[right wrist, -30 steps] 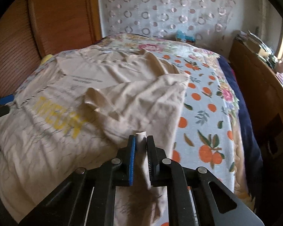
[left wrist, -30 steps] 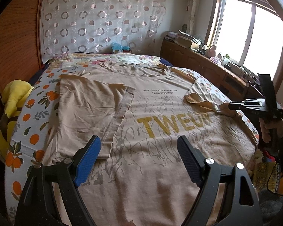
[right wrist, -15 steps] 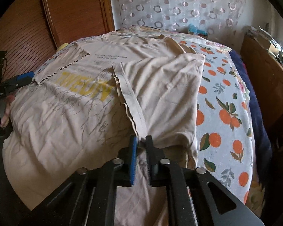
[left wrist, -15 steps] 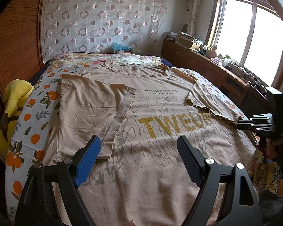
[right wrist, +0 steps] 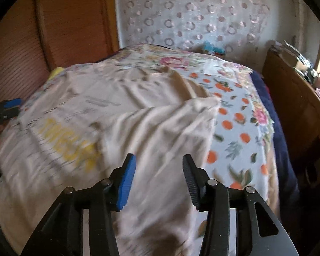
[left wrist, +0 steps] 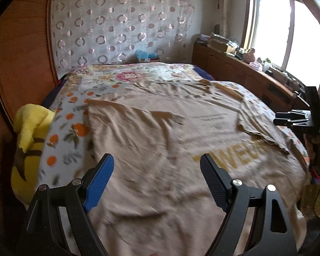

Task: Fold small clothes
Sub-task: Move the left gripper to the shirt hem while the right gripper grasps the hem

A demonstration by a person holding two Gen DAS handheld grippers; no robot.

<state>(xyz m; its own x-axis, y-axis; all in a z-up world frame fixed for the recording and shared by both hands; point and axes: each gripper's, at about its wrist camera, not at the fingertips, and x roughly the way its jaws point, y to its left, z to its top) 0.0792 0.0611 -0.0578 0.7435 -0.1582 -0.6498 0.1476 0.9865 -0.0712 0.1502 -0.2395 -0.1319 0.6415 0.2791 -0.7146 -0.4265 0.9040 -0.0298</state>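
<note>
Bed (left wrist: 70, 128) with a fruit-print sheet, on which the beige T-shirt (left wrist: 160, 149) is spread, both side panels folded inward. Right gripper (right wrist: 159, 176) fingers, just opened, and left gripper (left wrist: 156, 177) fingers are spread, empty. Next, the hem is judged ready for grasping.

Motion blur smeared the beige T-shirt (left wrist: 160, 140) in both views, leaving its small printed lines unreadable. The picture's bottom edge cut off the shirt's hem in both.

Left wrist view: I look from the bed's (left wrist: 70, 115) foot-left, angled down, close over the T-shirt (left wrist: 160, 149).
Right wrist view: from the opposite side, equally close.
Shared: T-shirt, curtained wall (right wrist: 202, 10).
</note>
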